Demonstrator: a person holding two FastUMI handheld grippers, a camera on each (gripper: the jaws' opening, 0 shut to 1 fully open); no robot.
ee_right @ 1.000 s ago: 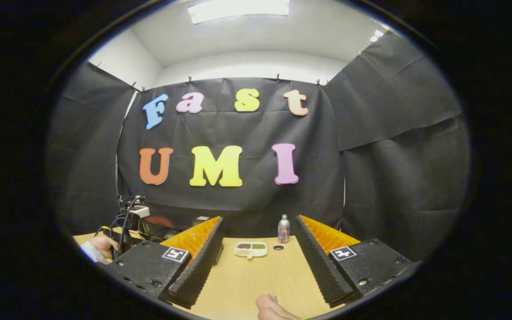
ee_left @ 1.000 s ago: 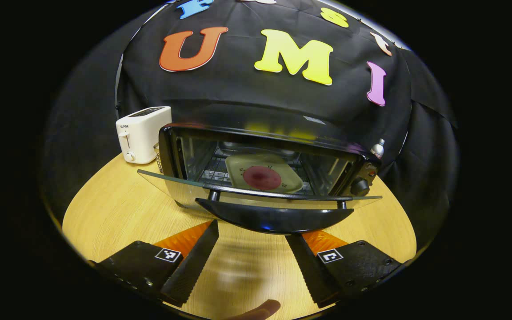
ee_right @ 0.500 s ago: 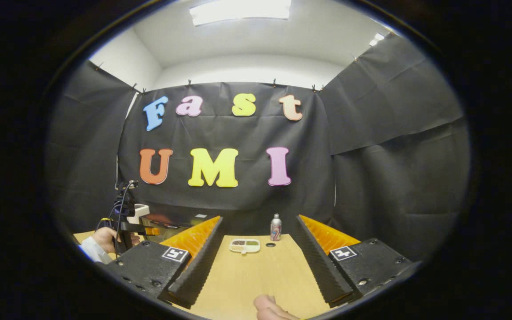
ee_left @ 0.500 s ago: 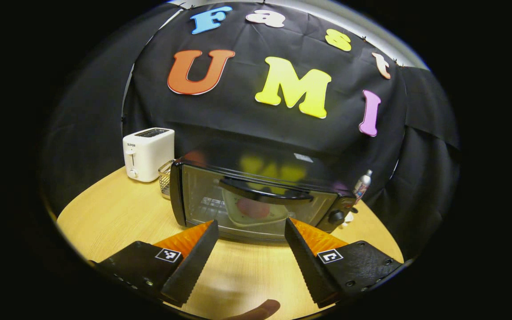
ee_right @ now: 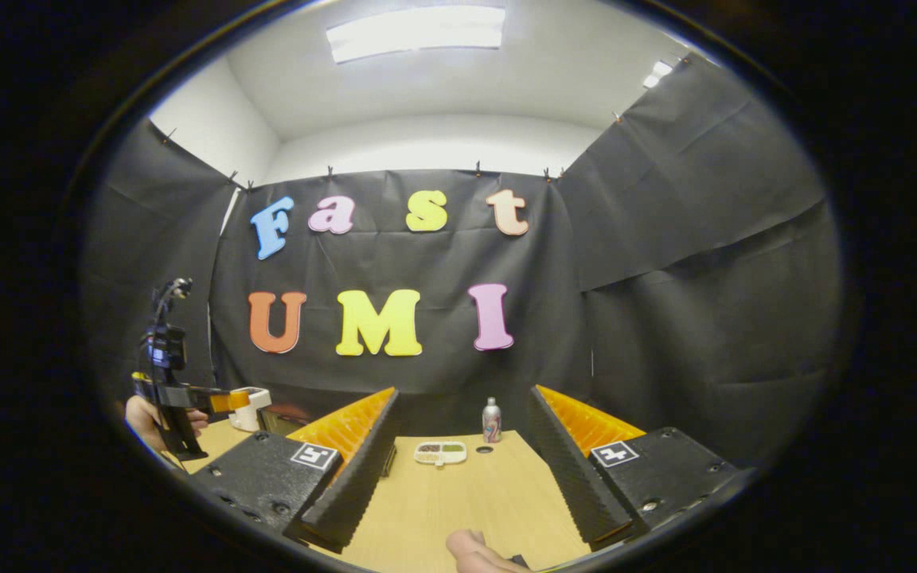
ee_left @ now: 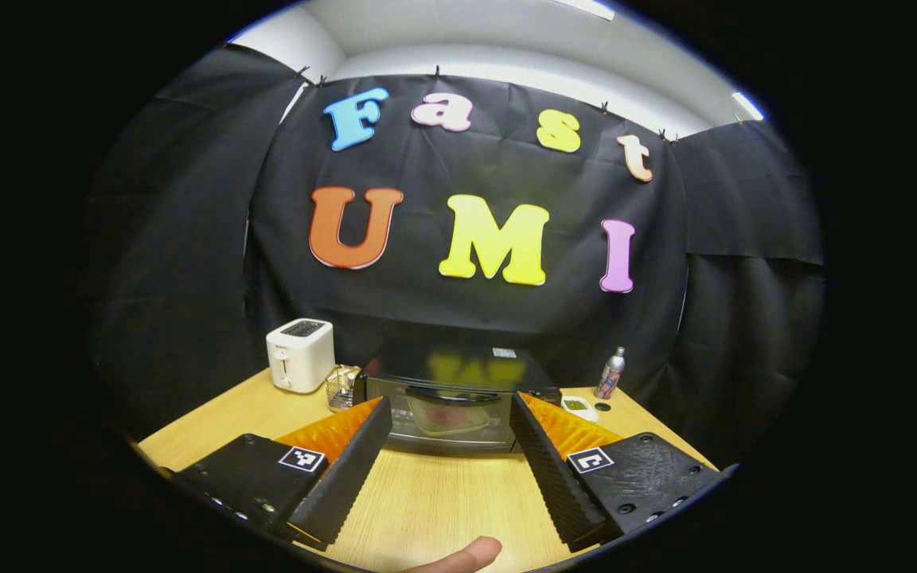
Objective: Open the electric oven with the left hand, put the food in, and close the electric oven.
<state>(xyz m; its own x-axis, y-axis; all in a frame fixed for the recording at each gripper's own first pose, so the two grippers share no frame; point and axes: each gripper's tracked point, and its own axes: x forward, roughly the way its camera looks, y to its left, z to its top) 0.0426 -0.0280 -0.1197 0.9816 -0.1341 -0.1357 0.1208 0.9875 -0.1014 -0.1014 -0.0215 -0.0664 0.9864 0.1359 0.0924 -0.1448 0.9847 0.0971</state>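
Oven [ee_left: 450, 402] door now shut, was hanging open a second ago; plate of food [ee_left: 449, 417] inside behind glass. My left gripper [ee_left: 449, 454] pulled well back over bench [ee_left: 427, 509], jaws spread, empty. Right gripper [ee_right: 462, 458] idle, jaws spread. Task looks finished.

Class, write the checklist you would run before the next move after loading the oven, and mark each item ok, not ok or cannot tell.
1. Oven door shut: ok.
2. Food on the plate inside, seen through the glass: ok.
3. Left tongs open and off the handle: ok.
4. Right tongs open, holding nothing: ok.
5. Door fully latched: cannot tell.
6. Toaster and bottle upright on the table: ok.
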